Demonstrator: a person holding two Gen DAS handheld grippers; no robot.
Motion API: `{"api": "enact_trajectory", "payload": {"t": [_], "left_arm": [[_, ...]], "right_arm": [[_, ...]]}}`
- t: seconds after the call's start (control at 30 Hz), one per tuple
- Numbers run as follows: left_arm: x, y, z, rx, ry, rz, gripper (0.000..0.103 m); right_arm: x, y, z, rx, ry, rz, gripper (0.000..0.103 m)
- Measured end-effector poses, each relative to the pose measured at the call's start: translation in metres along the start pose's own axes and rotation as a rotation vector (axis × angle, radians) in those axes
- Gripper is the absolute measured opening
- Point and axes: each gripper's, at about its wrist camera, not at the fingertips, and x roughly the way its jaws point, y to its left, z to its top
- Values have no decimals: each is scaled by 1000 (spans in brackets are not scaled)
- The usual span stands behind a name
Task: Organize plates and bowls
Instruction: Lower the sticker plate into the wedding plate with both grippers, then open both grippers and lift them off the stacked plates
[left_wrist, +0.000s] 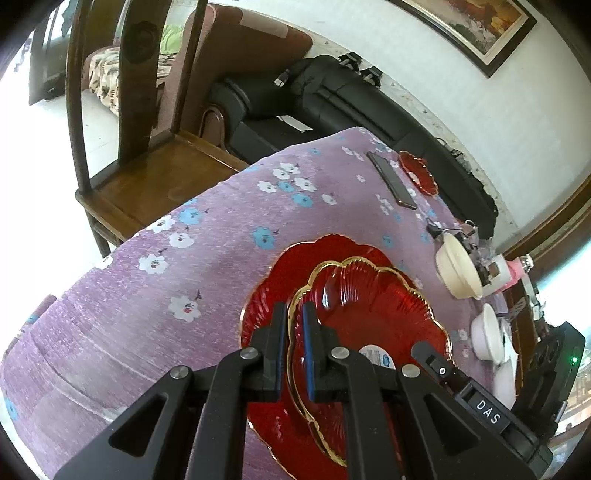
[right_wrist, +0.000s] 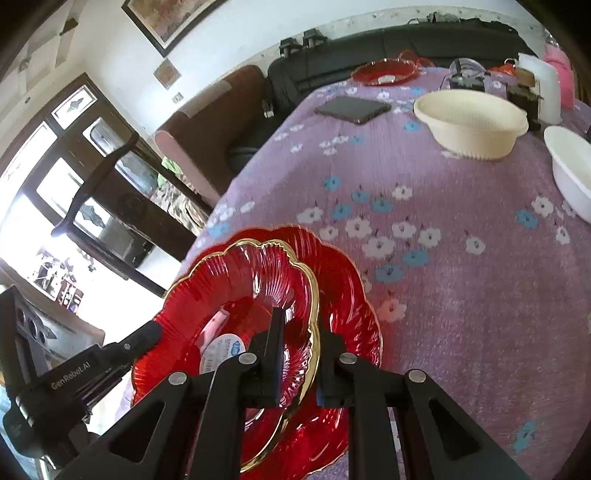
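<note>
A gold-rimmed red glass plate (left_wrist: 373, 310) (right_wrist: 243, 291) is held just above a larger red plate (left_wrist: 273, 291) (right_wrist: 347, 295) on the purple floral tablecloth. My left gripper (left_wrist: 294, 317) is shut on the top plate's left rim. My right gripper (right_wrist: 300, 328) is shut on its right rim. A third red plate (left_wrist: 417, 171) (right_wrist: 384, 72) lies at the far end. A cream bowl (left_wrist: 458, 271) (right_wrist: 471, 123) and a white bowl (left_wrist: 487, 332) (right_wrist: 570, 166) stand to the right.
A dark phone (left_wrist: 391, 181) (right_wrist: 352, 108) lies on the cloth (left_wrist: 221, 236) near the far plate. Clutter with a pink item (left_wrist: 515, 273) (right_wrist: 561, 74) sits behind the bowls. A wooden chair (left_wrist: 147, 155) stands at the table's left edge.
</note>
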Motion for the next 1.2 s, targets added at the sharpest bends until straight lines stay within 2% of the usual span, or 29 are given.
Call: {"api": "enact_trajectory", "payload": {"t": [0.4, 0.5, 0.6, 0.7, 0.77, 0.87, 1.03, 1.13, 1.2], "left_arm": [[12, -2, -2, 21, 10, 50, 8], [13, -4, -3, 26, 11, 59, 13], [11, -8, -4, 34, 18, 29, 26], [7, -13, -4, 46, 25, -3, 44], [4, -15, -4, 42, 33, -44, 63], [1, -14, -2, 6, 53, -104, 78], [-1, 4, 5, -105, 70, -219, 82], [-8, 10, 6, -134, 45, -228, 82], [-14, 8, 6, -116, 32, -209, 82]], "right_arm": [[8, 5, -2, -55, 7, -64, 15], [10, 10, -2, -84, 12, -91, 18], [12, 12, -1, -102, 16, -114, 19], [13, 14, 0, -110, 32, -123, 22], [15, 16, 1, -119, 42, -127, 27], [17, 23, 1, -148, 45, -153, 36], [11, 27, 1, -178, -4, -204, 50], [6, 27, 3, -179, -25, -195, 51], [1, 29, 3, -188, -47, -194, 51]]}}
